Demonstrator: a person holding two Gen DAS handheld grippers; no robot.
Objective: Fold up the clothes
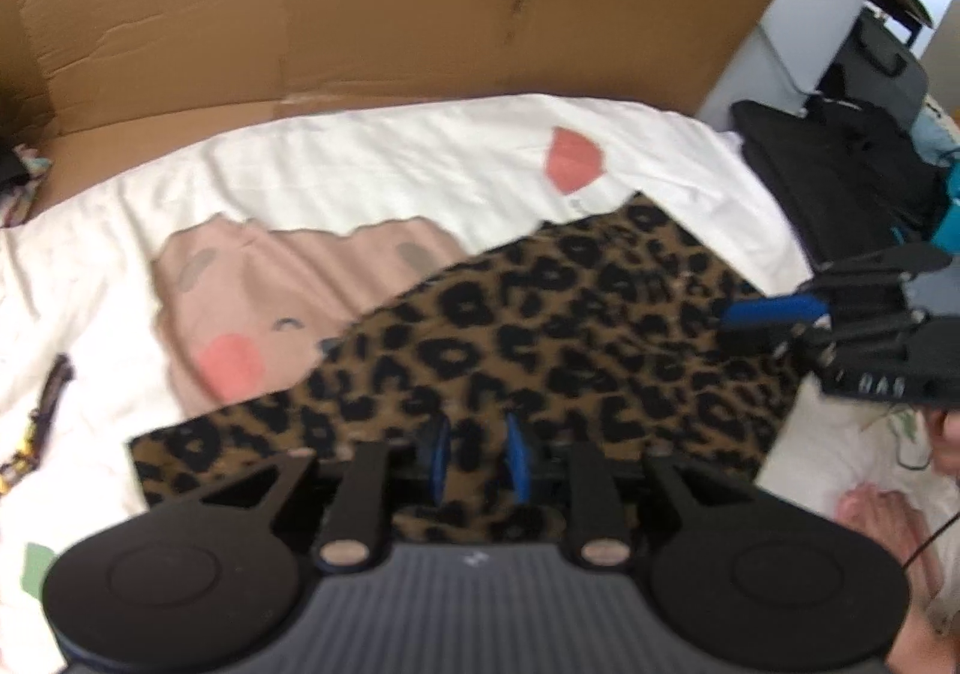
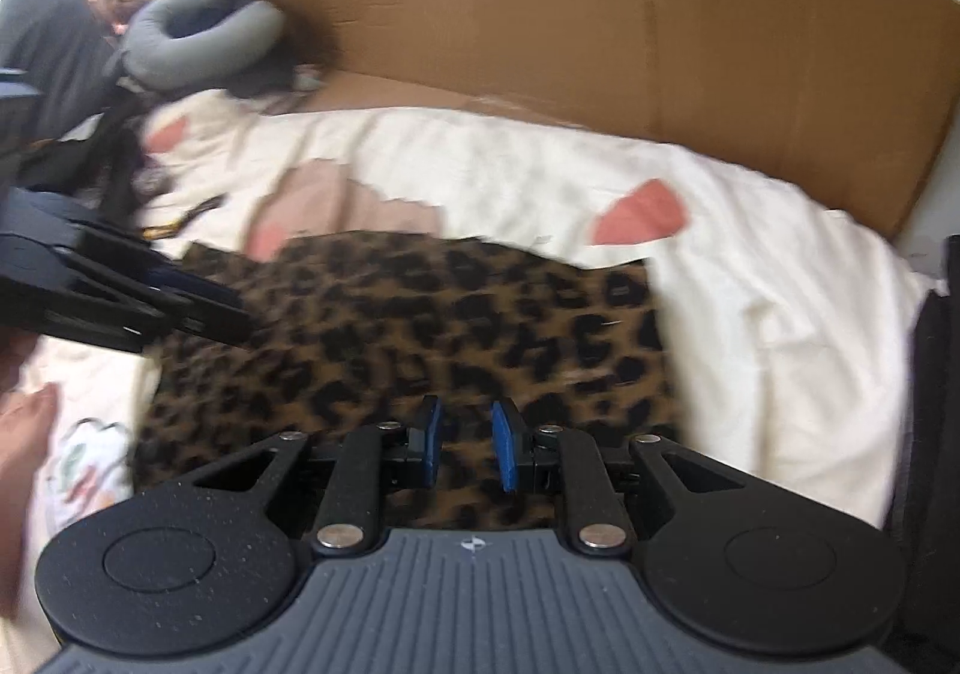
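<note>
A leopard-print garment [image 1: 540, 326] lies flat as a folded rectangle on the white bedsheet [image 1: 360, 164]; the right wrist view shows the garment [image 2: 420, 326] too. My left gripper [image 1: 477, 455] hovers over its near edge, blue pads apart, with only flat fabric showing through the gap. It enters the right wrist view as the left gripper [image 2: 234, 317] at the cloth's left edge. My right gripper [image 2: 468, 446] is over the near edge, pads apart, nothing pinched. In the left wrist view the right gripper [image 1: 744, 323] reaches in over the cloth's right side.
A cardboard wall [image 1: 360, 14] stands behind the bed. The sheet bears a pink animal print [image 1: 270, 302]. A black bag [image 1: 840, 164] lies at the right, a grey neck pillow [image 2: 204, 38] at the far left. A person's hand [image 2: 24, 434] holds the left gripper.
</note>
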